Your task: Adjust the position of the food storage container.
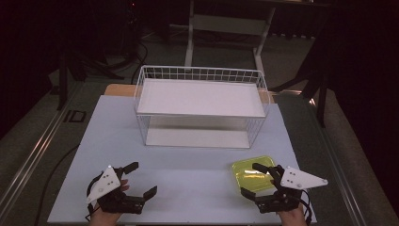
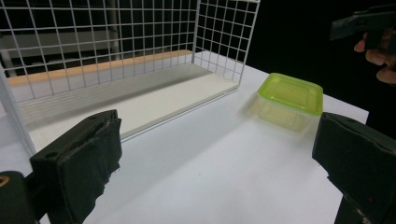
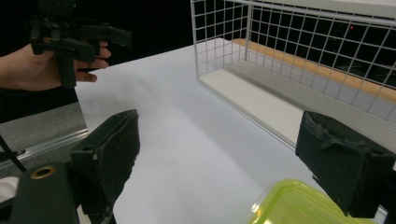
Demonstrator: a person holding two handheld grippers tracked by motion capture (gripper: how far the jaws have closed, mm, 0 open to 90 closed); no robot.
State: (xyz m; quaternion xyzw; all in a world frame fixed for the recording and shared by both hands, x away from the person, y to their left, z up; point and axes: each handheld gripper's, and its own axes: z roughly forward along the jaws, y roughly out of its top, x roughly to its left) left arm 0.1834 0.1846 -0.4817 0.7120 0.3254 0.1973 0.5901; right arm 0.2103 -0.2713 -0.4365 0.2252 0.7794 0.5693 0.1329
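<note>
Early stage, by the look of it. Green lidded container [image 1: 253,174] sits on white table [image 1: 188,183], front right, lid on, not lifted. R gripper [image 1: 254,180] hovers right over it w/ jaws spread wide, one jaw toward the box's far edge, the other at the near-left corner; nothing held. In right gripper view the box [image 3: 299,205] lies low between the two black pads, jaws well apart, no contact I can confirm.

L gripper [image 1: 142,179] at front left, well apart from the box, also wide open and empty; a hand behind it at table edge. Left gripper view: box [image 2: 290,95] across the table, R hand [image 2: 379,56] above and beyond it.

White wire basket rack [image 1: 201,106] at centre back, two shelves, both bare. Box is near its right front corner but not touching.

Judgement: approach abt done, grasp not yet made. Left to do: close R jaws on the box, lift, carry — prob. to the rack, though that's a guess from layout. L gripper has no role yet. Nothing placed so far.
</note>
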